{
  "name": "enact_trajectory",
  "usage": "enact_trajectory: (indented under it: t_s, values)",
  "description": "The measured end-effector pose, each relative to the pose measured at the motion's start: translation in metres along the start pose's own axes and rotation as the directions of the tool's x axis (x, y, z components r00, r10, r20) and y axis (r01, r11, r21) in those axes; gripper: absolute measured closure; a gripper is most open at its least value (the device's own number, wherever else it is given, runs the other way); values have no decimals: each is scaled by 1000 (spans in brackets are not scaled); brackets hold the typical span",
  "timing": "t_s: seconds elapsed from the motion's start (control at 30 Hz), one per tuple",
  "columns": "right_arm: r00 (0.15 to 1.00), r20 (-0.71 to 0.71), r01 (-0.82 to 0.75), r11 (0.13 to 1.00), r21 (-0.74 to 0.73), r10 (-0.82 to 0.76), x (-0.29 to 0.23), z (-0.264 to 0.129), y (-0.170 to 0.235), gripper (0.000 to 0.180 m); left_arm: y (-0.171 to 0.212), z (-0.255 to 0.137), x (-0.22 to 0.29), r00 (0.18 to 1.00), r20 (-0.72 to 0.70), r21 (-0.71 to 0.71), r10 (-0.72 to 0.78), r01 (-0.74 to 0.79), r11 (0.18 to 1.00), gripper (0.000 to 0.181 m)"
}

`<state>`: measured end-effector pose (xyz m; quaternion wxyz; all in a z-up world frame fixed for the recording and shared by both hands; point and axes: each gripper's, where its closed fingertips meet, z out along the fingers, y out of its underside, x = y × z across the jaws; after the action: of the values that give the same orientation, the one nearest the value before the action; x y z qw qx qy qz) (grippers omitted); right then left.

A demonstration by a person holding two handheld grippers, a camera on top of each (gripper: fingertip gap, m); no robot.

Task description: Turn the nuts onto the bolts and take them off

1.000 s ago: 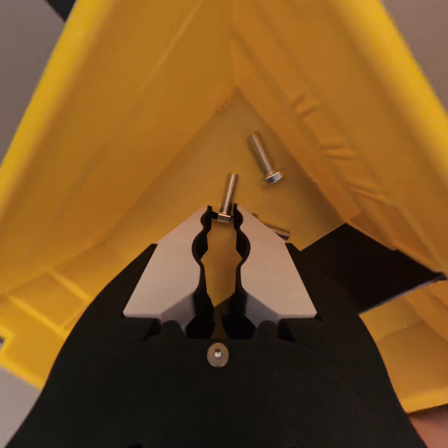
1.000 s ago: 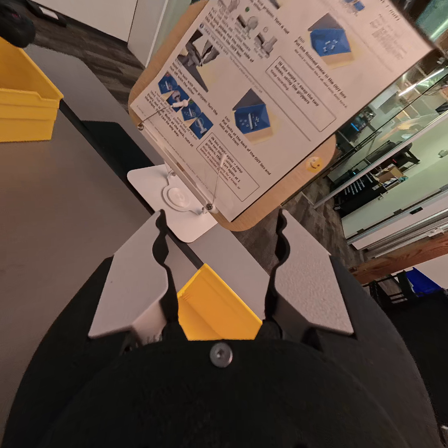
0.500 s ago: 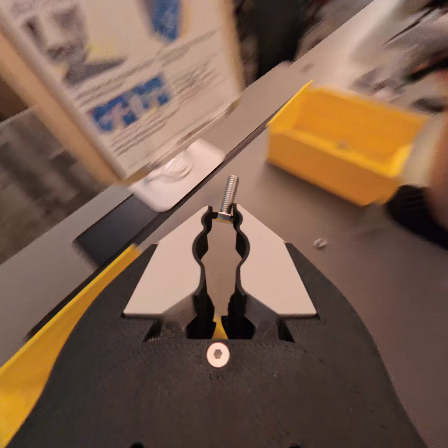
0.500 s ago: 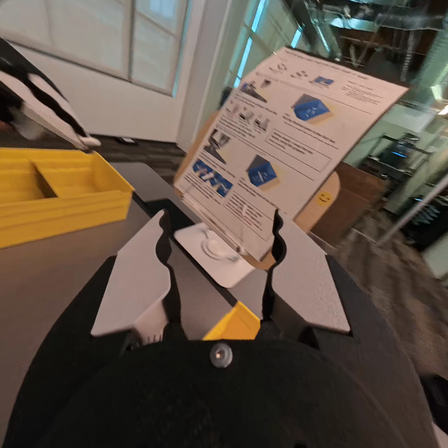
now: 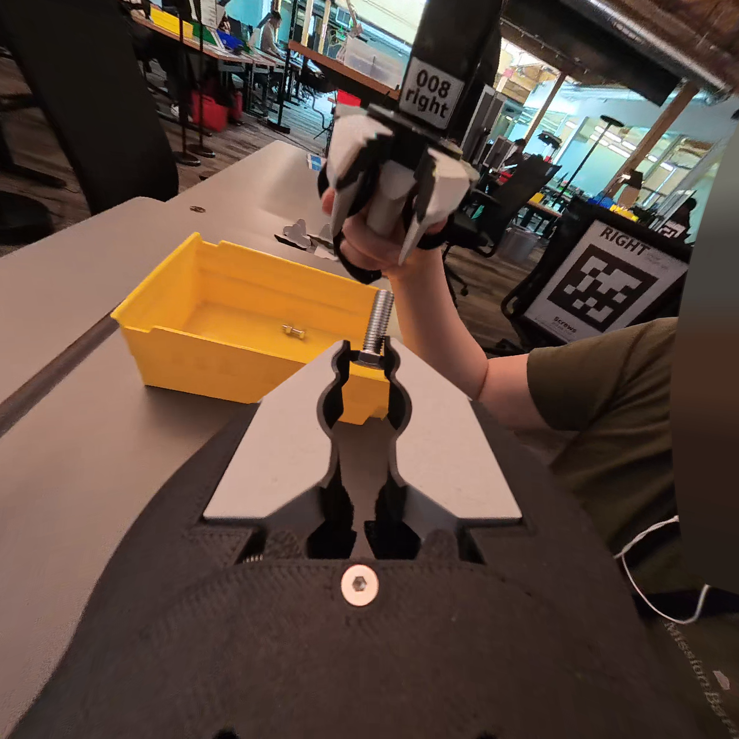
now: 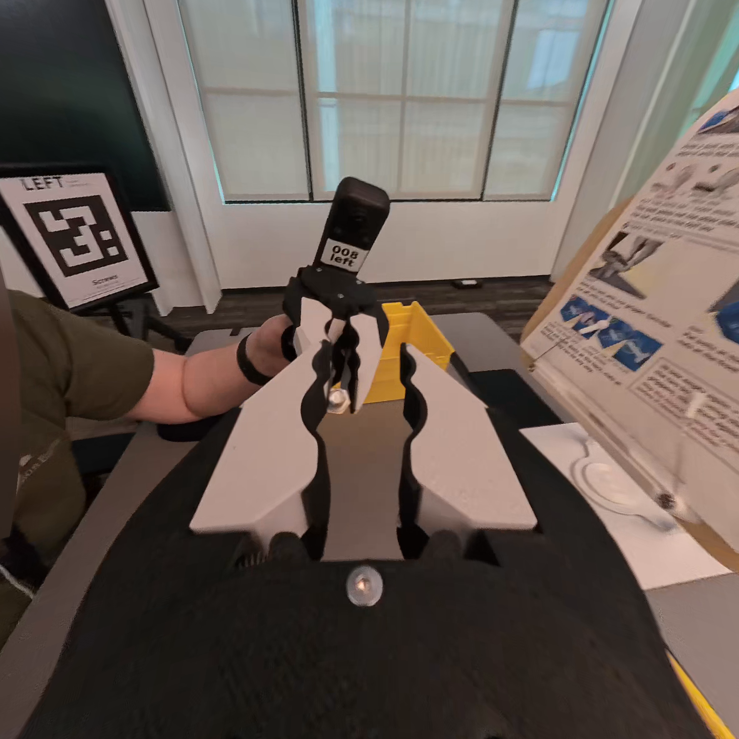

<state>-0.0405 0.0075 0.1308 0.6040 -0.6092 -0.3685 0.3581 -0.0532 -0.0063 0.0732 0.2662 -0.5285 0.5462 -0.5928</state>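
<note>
My left gripper (image 5: 366,348) is shut on the hex head of a silver bolt (image 5: 376,316), whose threaded shaft points forward and up. My right gripper (image 6: 364,352) is open and empty. The two grippers face each other above the grey table (image 5: 72,440). In the right wrist view the left gripper (image 6: 340,390) and its bolt (image 6: 338,401) sit just beyond my left fingertip. In the left wrist view the right gripper (image 5: 370,248) hangs above and beyond the bolt, apart from it. No loose nut shows.
A yellow bin (image 5: 168,340) stands on the table beyond the left gripper, with a small bolt (image 5: 294,331) lying in it. Another yellow bin (image 6: 420,340) stands behind the left gripper. An instruction board (image 6: 640,320) on a white base (image 6: 580,452) stands at the right. The grippers' ends are close to 6 cm from one another.
My left gripper lifted the bolt out of a yellow bin and swung round to face the right gripper. My right gripper turned toward the left one and stayed open.
</note>
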Motion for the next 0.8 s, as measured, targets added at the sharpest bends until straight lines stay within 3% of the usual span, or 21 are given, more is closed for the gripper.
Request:
enact_trajectory:
  t_s: [0.3, 0.4, 0.43, 0.6, 0.8]
  values:
    - [991, 110, -75, 997, -13, 76, -12, 21, 11, 144, -19, -17, 7, 1000, -14, 105, -7, 8, 994, 166]
    - [992, 117, -47, 999, -9, 47, -14, 28, 12, 155, -21, -17, 11, 1000, -23, 112, 1, 2, 994, 166]
    - [990, 139, -27, 1000, -1, 27, -18, 28, 11, 172, -21, -17, 10, 1000, -12, 114, 4, -2, 993, 166]
    - [980, 183, -75, 997, 8, 72, -25, 29, 7, 172, -24, -18, 17, 997, -60, 134, 44, -35, 990, 165]
    - [958, 184, -206, 973, -99, 222, -22, 39, 25, 172, -6, -19, 2, 1000, -26, 20, 18, -17, 1000, 143]
